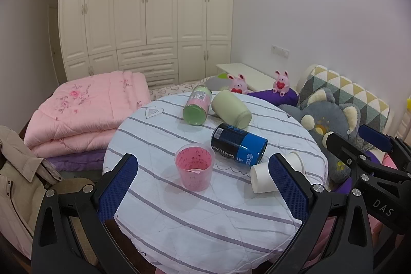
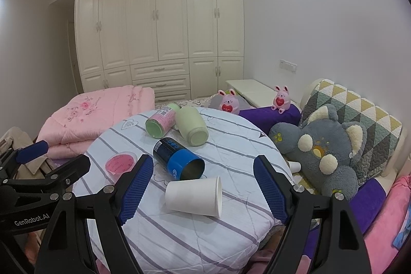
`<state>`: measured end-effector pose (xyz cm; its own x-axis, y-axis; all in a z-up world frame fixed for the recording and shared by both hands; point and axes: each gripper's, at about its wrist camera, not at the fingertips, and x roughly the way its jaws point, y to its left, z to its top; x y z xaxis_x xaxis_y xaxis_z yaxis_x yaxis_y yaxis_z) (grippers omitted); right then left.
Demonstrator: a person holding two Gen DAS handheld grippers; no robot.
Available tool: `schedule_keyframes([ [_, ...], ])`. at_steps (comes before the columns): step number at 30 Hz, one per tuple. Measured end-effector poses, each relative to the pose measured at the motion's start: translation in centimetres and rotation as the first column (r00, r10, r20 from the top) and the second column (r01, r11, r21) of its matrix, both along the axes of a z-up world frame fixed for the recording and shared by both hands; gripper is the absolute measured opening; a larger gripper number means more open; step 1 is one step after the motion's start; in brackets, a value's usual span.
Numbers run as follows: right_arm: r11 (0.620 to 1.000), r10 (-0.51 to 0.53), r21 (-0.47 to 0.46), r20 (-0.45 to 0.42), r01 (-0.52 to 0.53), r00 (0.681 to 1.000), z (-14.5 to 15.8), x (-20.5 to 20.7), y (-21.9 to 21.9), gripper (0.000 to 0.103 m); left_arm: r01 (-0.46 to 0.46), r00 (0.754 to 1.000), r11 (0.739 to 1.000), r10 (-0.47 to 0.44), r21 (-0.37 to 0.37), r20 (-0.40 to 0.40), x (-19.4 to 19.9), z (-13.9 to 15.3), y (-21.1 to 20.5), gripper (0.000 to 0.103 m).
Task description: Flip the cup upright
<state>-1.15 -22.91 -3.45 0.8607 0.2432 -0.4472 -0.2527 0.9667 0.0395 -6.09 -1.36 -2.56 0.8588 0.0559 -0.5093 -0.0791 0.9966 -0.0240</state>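
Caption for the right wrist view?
Open right gripper faces a white paper cup lying sideways on the striped table.

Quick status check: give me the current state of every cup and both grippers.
Pink translucent plastic cup: upright.
White paper cup: on its side.
Blue metal can-shaped cup: on its side.
Pale green cup: on its side.
Pink-labelled green cup: on its side.
Left gripper: open, empty.
Right gripper: open, empty.

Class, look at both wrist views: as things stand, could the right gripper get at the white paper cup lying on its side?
Probably yes. The right gripper is open, and the white paper cup lies on its side directly ahead between its fingers, nothing between them. The blue can lies just behind the cup, not in the way.
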Motion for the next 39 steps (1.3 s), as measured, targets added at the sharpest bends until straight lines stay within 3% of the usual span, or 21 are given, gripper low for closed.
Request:
schedule_keyframes([
  [39, 1.0, 0.012, -0.007, -0.02, -0.012, 1.0, -0.48, 0.27, 0.32, 0.082, -0.007, 1.0, 1.0, 0.006, 0.024, 0.009, 0.2, -0.63, 0.14, 0.103],
])
